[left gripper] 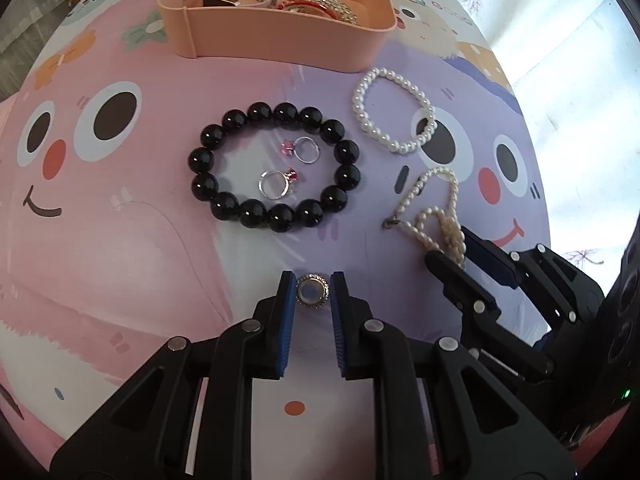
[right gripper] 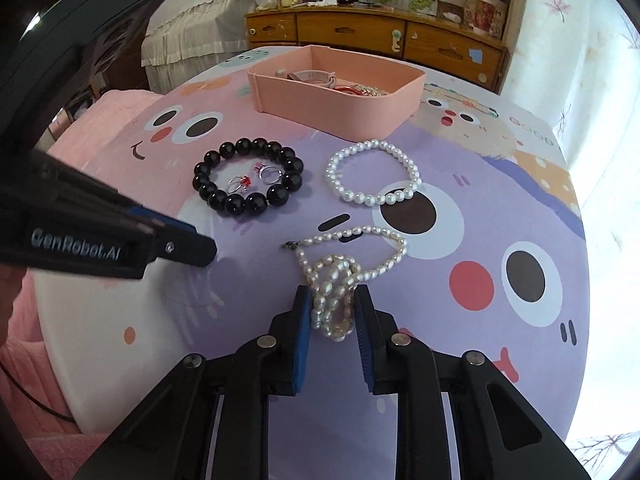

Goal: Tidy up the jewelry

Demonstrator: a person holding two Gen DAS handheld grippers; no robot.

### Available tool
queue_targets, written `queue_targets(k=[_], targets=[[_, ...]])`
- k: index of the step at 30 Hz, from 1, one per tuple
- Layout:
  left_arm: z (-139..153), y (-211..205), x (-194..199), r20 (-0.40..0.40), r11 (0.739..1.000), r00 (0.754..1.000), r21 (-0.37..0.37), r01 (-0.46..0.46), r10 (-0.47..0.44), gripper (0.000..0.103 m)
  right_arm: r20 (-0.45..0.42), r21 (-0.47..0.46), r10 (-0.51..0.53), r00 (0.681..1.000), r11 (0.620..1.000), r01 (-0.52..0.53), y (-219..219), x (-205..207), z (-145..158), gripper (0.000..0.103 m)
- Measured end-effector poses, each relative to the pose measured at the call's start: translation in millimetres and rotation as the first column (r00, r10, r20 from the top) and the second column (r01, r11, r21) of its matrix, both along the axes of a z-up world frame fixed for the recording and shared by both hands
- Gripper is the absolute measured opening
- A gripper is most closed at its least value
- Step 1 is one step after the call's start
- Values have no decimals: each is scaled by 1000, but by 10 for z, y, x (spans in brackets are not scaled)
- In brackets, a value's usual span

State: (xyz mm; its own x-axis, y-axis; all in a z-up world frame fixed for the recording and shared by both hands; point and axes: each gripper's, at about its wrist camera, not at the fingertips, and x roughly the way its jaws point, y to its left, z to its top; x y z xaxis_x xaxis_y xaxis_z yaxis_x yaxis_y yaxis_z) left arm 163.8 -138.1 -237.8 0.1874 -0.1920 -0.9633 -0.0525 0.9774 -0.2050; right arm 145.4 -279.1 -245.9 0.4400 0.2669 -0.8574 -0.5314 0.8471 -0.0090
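Cartoon-printed tabletop [left gripper: 120, 240]: my left gripper [left gripper: 313, 292] pinches the round pendant [left gripper: 313, 291], my right gripper [right gripper: 333, 312] squeezes the pearl necklace [right gripper: 336, 280]; next I must lift both toward the pink tray [left gripper: 280, 36] at twelve o'clock.

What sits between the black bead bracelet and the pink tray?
Nothing: in the left wrist view, only bare printed tablecloth separates the black bead bracelet from the pink tray. The right wrist view agrees.

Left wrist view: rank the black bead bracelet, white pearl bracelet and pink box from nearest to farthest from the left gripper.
1. Black bead bracelet: straight ahead of the left gripper.
2. White pearl bracelet: farther on, right.
3. Pink box: farthest, at the table's far edge.
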Motion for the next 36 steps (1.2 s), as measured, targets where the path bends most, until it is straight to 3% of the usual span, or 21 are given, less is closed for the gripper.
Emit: queue_targets(k=[7, 9, 14, 26, 36], targets=[[57, 31, -75, 20, 999, 1000, -29, 19, -19, 9, -79, 67, -70, 994, 995, 75, -114, 21, 34, 13], [131, 70, -93, 54, 999, 998, -36, 21, -19, 0, -99, 86, -87, 991, 992, 95, -139, -2, 53, 13], [199, 223, -137, 60, 997, 998, -73, -3, 7, 0, -127, 160, -138, 982, 975, 157, -197, -54, 163, 12], [467, 630, -306, 130, 985, 989, -161, -56, 77, 0, -54, 269, -130, 990, 953, 140, -24, -139, 639, 10], [837, 1024, -276, 157, 983, 981, -159, -88, 113, 0, -21, 388, -135, 991, 912, 133, 95, -4, 1203, 10]])
